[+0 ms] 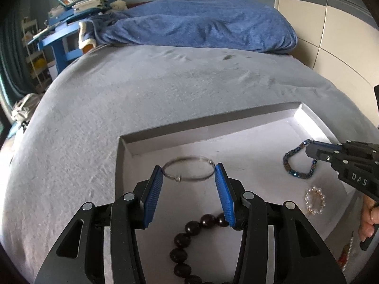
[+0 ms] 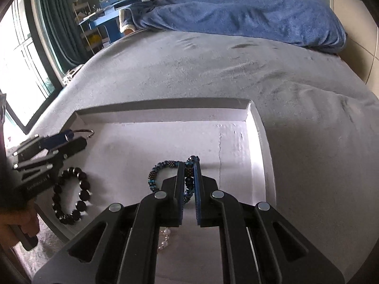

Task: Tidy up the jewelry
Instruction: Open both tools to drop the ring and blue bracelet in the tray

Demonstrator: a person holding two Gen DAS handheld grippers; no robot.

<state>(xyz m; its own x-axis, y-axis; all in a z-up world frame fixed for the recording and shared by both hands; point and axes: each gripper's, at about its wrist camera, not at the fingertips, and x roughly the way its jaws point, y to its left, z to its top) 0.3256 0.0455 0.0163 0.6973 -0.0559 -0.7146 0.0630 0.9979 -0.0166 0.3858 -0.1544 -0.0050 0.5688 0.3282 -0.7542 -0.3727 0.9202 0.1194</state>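
A shallow white tray [image 1: 213,120] lies on the grey bed. My left gripper [image 1: 188,171] is open, its blue pads on either side of a thin silver wire bangle [image 1: 187,168] lying in the tray. A dark round-bead bracelet [image 1: 187,239] lies under it. My right gripper [image 2: 189,165] is shut on a blue beaded bracelet [image 2: 161,172], which rests on the tray floor; it also shows in the left wrist view [image 1: 297,161]. A pearl bracelet [image 1: 315,200] lies nearer. The dark bracelet [image 2: 71,196] and bangle [image 2: 85,131] show at left in the right wrist view.
The tray rim [image 2: 165,105] stands a little above the grey bedcover [image 1: 142,94]. A blue blanket [image 1: 201,26] is heaped at the far end. A blue desk with books [image 1: 71,11] and a window [image 2: 19,59] are at left. A small red and white item [image 1: 345,253] lies outside the tray.
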